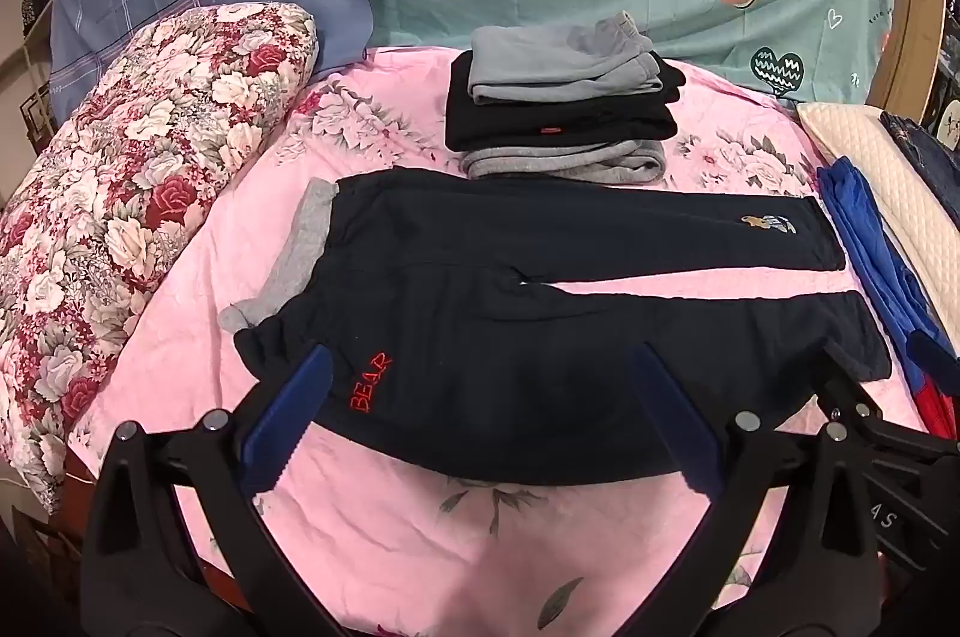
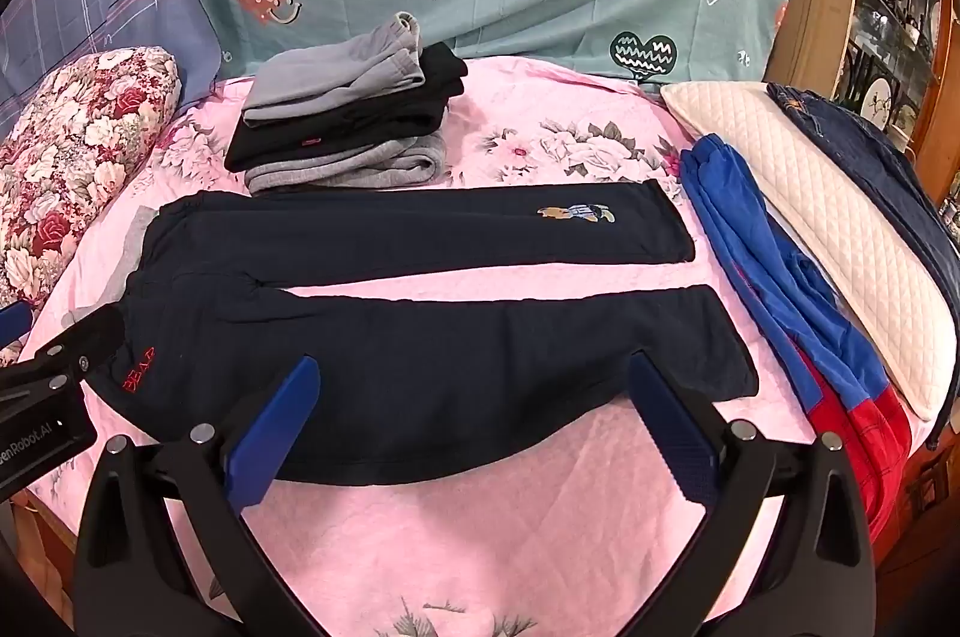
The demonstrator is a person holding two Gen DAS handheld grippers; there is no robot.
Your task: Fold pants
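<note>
Dark navy pants (image 1: 480,337) (image 2: 420,337) lie flat on the pink floral bedsheet (image 1: 372,529) (image 2: 480,517), waist with grey lining at the left, both legs stretched out to the right. Red letters "BEAR" sit near the waist and a small embroidered figure on the far leg. My left gripper (image 1: 480,367) hovers open above the near hip and thigh. My right gripper (image 2: 474,379) hovers open above the near leg. Nothing is between either pair of blue fingers. The left gripper's body shows at the left edge of the right wrist view.
A stack of folded grey and black garments (image 1: 558,96) (image 2: 348,120) sits behind the pants. A floral pillow (image 1: 120,193) lies at the left. Blue-and-red clothing (image 2: 780,277), a white quilted pillow (image 2: 828,205) and dark jeans (image 2: 888,181) lie at the right.
</note>
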